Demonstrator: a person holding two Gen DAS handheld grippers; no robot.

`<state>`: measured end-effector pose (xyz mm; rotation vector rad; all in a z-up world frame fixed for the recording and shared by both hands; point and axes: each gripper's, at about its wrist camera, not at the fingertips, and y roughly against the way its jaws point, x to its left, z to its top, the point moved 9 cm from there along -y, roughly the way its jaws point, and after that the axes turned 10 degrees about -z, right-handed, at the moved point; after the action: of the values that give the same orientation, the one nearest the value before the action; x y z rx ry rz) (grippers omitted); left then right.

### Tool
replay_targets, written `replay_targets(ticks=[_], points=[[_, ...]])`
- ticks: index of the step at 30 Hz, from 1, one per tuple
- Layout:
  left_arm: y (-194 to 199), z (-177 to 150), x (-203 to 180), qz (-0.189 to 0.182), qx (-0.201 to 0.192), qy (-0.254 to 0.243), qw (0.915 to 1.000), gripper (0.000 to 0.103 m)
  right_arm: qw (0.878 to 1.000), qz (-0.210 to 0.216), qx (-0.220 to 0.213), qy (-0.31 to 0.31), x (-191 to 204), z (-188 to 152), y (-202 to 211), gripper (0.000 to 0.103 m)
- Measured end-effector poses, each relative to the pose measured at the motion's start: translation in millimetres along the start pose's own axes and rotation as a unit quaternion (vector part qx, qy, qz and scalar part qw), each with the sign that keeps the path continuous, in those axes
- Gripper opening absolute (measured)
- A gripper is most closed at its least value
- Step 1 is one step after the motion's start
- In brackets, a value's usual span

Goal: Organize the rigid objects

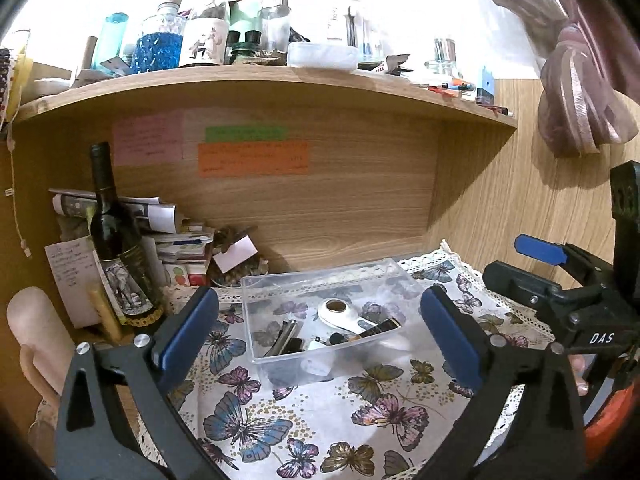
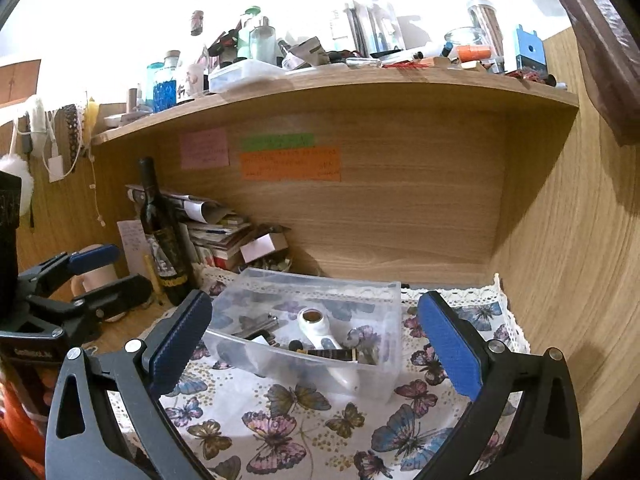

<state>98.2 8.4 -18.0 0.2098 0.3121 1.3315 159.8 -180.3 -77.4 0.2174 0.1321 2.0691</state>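
A clear plastic box point(image 1: 256, 312) stands on the butterfly cloth point(image 1: 304, 412) in the desk nook. Inside lie a white pipe with a dark stem point(image 1: 348, 316), a metal clip point(image 1: 284, 338) and small dark bits. My left gripper point(image 1: 320, 336) is open and empty, its jaws to either side in front of the box. My right gripper point(image 2: 316, 344) is open and empty too, facing the same box point(image 2: 384, 300) with the pipe point(image 2: 320, 328) inside. Each gripper shows at the edge of the other's view, the right one point(image 1: 536, 264) and the left one point(image 2: 100, 276).
A dark wine bottle point(image 1: 116, 240) stands at the left beside stacked papers and books point(image 1: 172, 236). A pale candle point(image 1: 36, 332) is further left. A shelf point(image 1: 280, 80) crowded with bottles and jars runs overhead. A wooden wall point(image 2: 560, 260) closes the right side.
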Motion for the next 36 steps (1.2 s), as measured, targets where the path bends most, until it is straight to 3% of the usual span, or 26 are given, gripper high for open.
replay_targets(ticks=[36], points=[[3.8, 4.9, 3.9, 0.003, -0.015, 0.009, 0.9998, 0.103, 1.000, -0.001, -0.008, 0.004, 0.8, 3.8, 6.0, 0.103]])
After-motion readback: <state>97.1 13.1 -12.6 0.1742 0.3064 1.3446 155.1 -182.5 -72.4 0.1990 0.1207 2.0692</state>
